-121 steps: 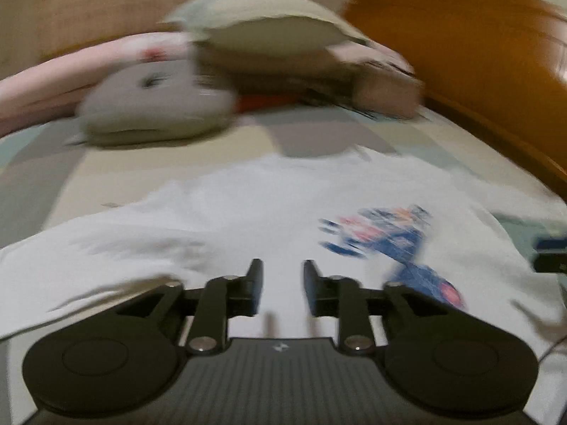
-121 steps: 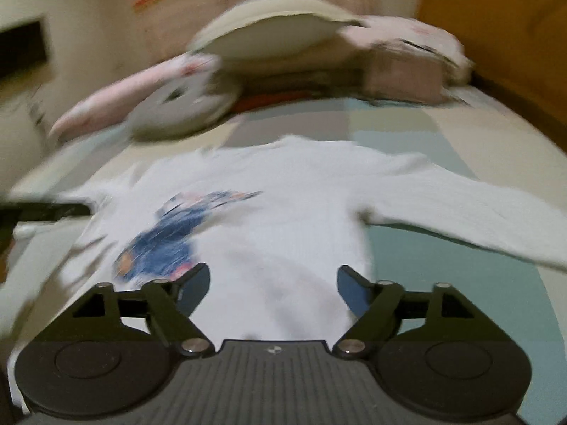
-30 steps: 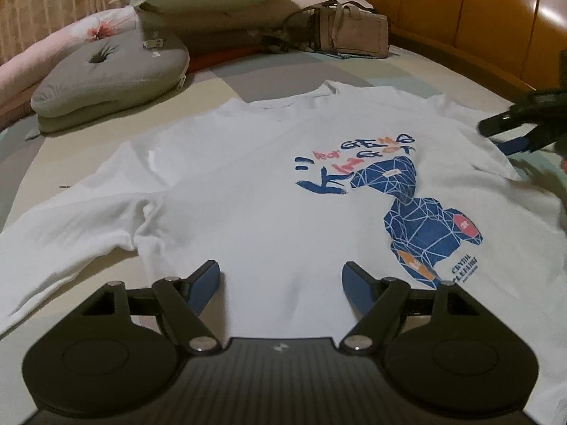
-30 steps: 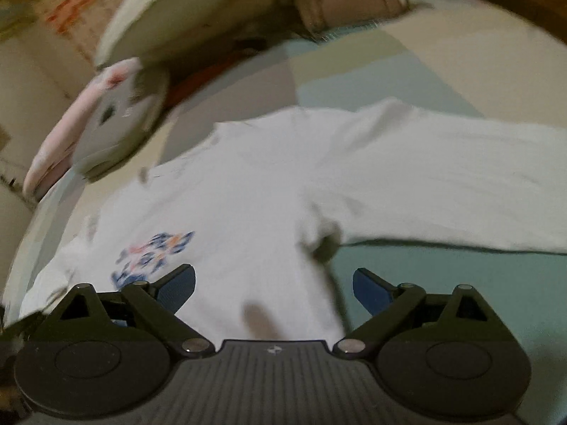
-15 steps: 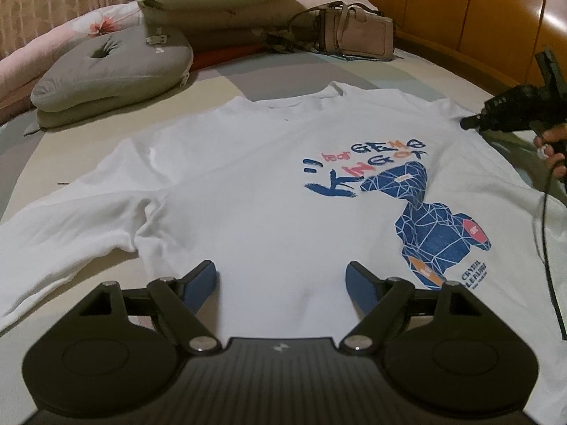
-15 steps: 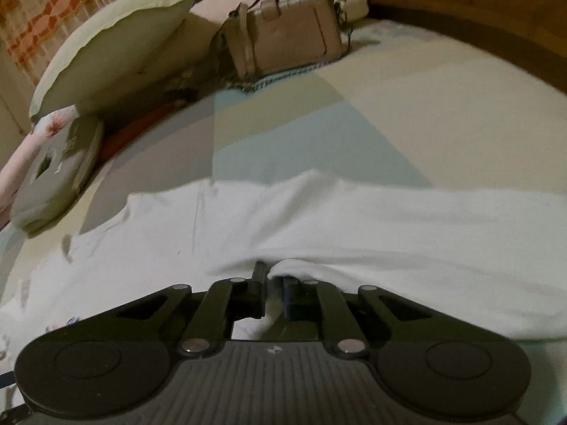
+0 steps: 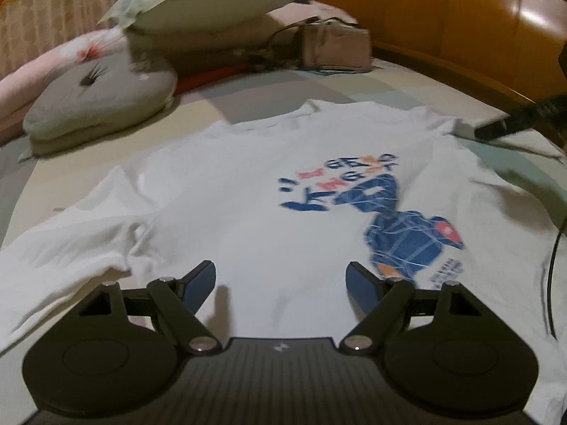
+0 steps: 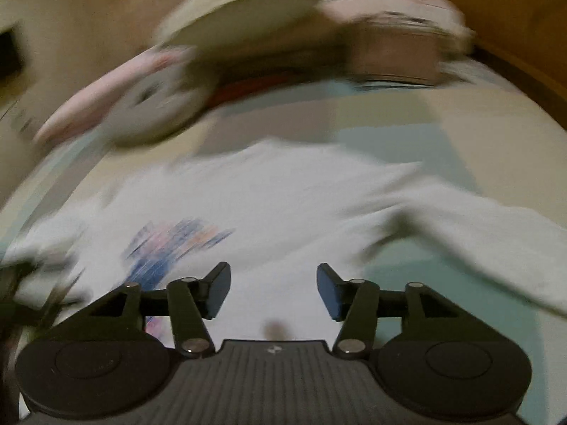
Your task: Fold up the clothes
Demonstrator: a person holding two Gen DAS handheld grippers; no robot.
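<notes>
A white long-sleeved shirt (image 7: 248,191) with a blue and red print (image 7: 393,226) lies spread face up on the bed. My left gripper (image 7: 281,285) is open and empty just above the shirt's lower hem. In the blurred right wrist view the same shirt (image 8: 283,205) lies below my right gripper (image 8: 273,288), which is open and empty above the shirt's body; one sleeve (image 8: 489,233) stretches out to the right. The other gripper shows dimly at the right edge of the left wrist view (image 7: 524,120).
A grey cushion (image 7: 95,106), a pale green pillow (image 7: 205,3) and a tan handbag (image 7: 333,49) lie at the head of the bed. A wooden headboard (image 7: 460,24) runs along the right. A black cable (image 7: 553,265) hangs at the right.
My right gripper has let go of the shirt sleeve, opened, and swung back over the shirt's body. My left gripper stays open over the hem, shifted slightly.
</notes>
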